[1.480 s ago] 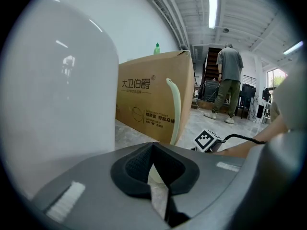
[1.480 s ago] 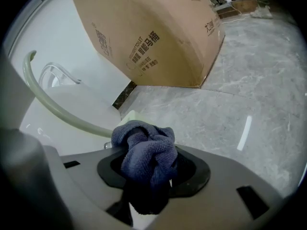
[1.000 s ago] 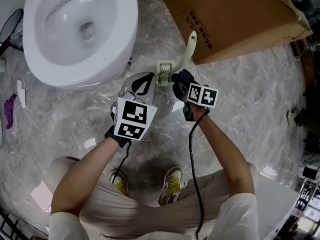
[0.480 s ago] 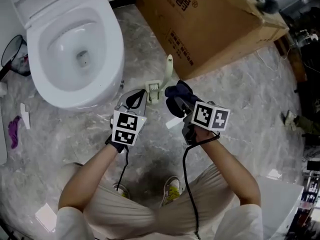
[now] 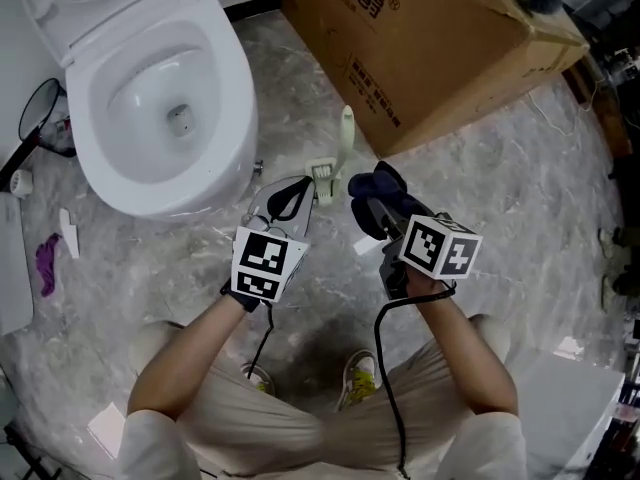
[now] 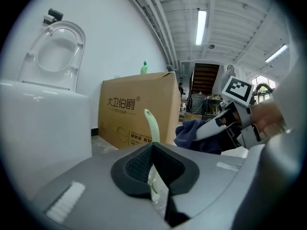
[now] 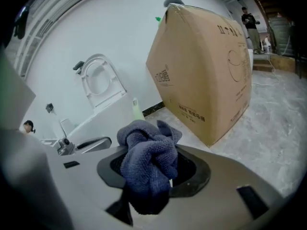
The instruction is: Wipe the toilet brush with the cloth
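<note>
The toilet brush [image 5: 340, 148] has a pale green handle that points up toward the box, with a whitish block at its near end. My left gripper [image 5: 300, 190] is shut on that near end; in the left gripper view the handle [image 6: 152, 123] rises from between the jaws. My right gripper [image 5: 372, 208] is shut on a bunched dark blue cloth [image 5: 378, 190], which sits just right of the brush with a small gap. In the right gripper view the cloth [image 7: 146, 162] fills the jaws and the handle tip [image 7: 137, 110] shows behind it.
A white toilet [image 5: 225, 118] with its lid up stands at the far left. A large cardboard box [image 5: 430, 38] lies at the far right, a green bottle [image 6: 143, 67] behind it. A purple scrap [image 5: 46, 263] lies on the marble floor, and my shoes [image 5: 360, 378] are below.
The cloth was pressed against the brush's near end a second ago. My right gripper has since drawn it off to the right, and both grippers sit slightly lower in view.
</note>
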The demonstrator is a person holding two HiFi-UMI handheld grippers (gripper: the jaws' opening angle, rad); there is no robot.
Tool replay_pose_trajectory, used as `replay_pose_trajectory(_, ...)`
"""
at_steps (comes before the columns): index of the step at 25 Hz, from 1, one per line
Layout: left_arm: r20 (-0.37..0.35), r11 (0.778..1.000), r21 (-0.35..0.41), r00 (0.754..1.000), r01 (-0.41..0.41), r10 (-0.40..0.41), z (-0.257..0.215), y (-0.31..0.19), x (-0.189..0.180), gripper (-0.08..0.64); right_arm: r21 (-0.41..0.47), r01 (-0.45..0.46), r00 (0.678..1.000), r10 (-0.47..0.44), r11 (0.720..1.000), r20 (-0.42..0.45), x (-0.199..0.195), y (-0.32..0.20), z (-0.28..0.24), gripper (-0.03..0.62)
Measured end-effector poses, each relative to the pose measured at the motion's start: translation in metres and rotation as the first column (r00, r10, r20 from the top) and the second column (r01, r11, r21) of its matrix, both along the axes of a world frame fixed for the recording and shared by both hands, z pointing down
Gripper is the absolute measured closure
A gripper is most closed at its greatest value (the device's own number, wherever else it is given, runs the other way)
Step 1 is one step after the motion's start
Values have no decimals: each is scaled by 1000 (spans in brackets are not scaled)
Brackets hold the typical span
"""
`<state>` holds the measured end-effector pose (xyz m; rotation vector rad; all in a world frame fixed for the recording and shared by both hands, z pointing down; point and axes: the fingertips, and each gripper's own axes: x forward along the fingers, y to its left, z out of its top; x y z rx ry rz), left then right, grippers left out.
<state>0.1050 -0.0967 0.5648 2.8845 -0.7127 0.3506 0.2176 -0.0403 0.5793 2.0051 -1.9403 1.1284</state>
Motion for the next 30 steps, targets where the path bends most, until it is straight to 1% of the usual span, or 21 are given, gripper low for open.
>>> replay_pose_trajectory(2,10,1000,25,1000,10,-10,-3,-3,-6,558,40,61,997,-59,997,-53,-10,-8,-4,405)
replay_pose_trajectory(4,17,999,34,1000,16,-16,-3,-5,-9,558,80,148,979,-134,986,-154,-23,-13,-10,405)
replay_pose_trajectory(7,17,999,27,1000,16,-17,-2,-3,-14,558,114,270,917,-219,956,-334,-41,-15,-17,405)
replay_pose_trajectory(9,11,1000,21,1000,23,-23,-2,-5,-16,558,126,322,882,-248,938,-401,-50,-17,-22,405)
replay_pose_trajectory(11,15,999,23,999,28,-29,-1,-5,-17,558,141,345,865,-257,928,-430,-56,-17,-26,403)
replay_pose_trajectory(13,21,999,28,999,27,-27,-4,-2,-17,558,153,349,861,-252,925,-441,-62,-16,-28,403)
replay_pose_trajectory(17,42,996,83,999,-10,6,-15,5,-7,558,159,332,864,-232,930,-446,-65,-15,-28,403)
replay_pose_trajectory(19,56,995,99,998,-23,17,-18,8,-2,558,147,332,856,-232,932,-462,-67,-15,-28,403)
replay_pose_trajectory(21,90,994,108,996,-16,6,-21,6,0,558,142,331,840,-222,933,-495,-65,-20,-33,403)
replay_pose_trajectory(23,146,994,113,989,4,-20,-27,5,-1,558,145,310,831,-193,940,-522,-61,-24,-41,403)
replay_pose_trajectory(24,165,993,118,986,7,-26,-34,7,-1,558,146,290,835,-175,946,-522,-59,-23,-45,403)
replay_pose_trajectory(25,178,991,134,984,3,-27,-43,10,1,558,150,263,846,-153,953,-512,-57,-21,-49,403)
replay_pose_trajectory(26,191,986,169,981,-9,-23,-54,13,4,558,159,233,860,-127,960,-495,-57,-19,-53,403)
replay_pose_trajectory(27,203,975,220,979,-30,-16,-64,17,7,558,170,205,871,-100,964,-480,-58,-16,-57,403)
replay_pose_trajectory(28,210,960,274,978,-59,0,-73,21,10,558,183,183,878,-77,966,-472,-61,-12,-62,403)
replay_pose_trajectory(29,210,946,313,978,-84,17,-79,27,11,558,193,166,881,-58,967,-469,-64,-8,-67,405)
replay_pose_trajectory(30,201,942,324,979,-85,19,-81,30,8,558,200,153,884,-43,968,-465,-68,-2,-73,405)
